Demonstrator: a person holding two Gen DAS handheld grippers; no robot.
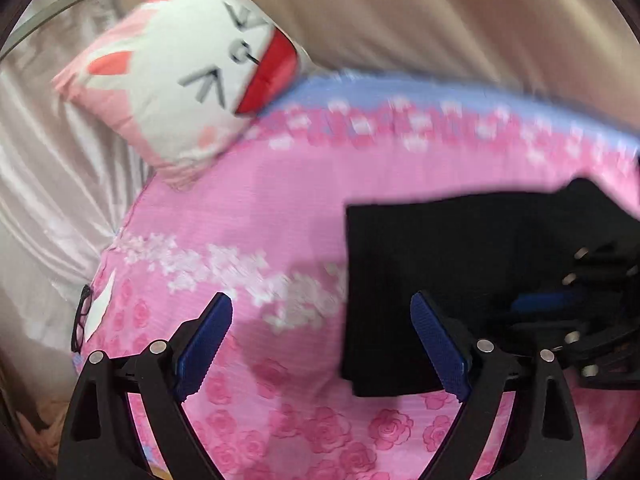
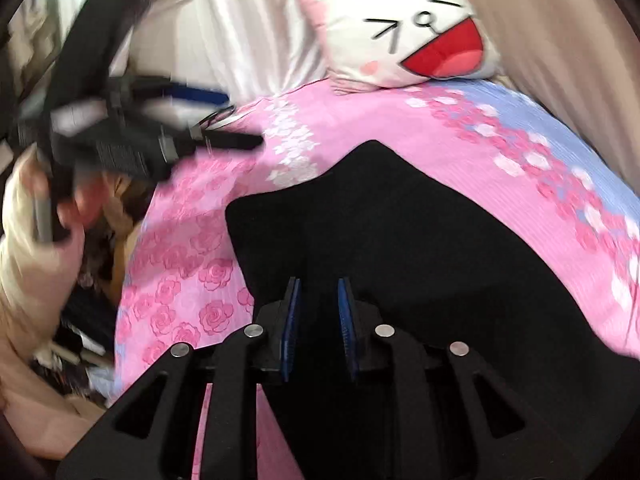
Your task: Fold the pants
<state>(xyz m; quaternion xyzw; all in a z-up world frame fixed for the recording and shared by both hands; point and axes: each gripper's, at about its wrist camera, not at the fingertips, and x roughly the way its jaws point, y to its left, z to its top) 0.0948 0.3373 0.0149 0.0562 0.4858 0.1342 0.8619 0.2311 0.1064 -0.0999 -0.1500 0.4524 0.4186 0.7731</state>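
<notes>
The black pants lie folded into a compact block on the pink floral bedspread. My left gripper is open and empty, over the bedspread just left of the pants' left edge. In the right wrist view the pants fill the middle, and my right gripper hovers low over their near part with its blue pads a narrow gap apart; whether cloth is pinched between them is hidden against the black. The right gripper also shows in the left wrist view, resting on the pants. The left gripper appears blurred in the right wrist view.
A white and pink cat-face pillow lies at the head of the bed, also in the right wrist view. Black-framed glasses lie at the bed's left edge. Beige fabric rises behind. Clutter sits beside the bed.
</notes>
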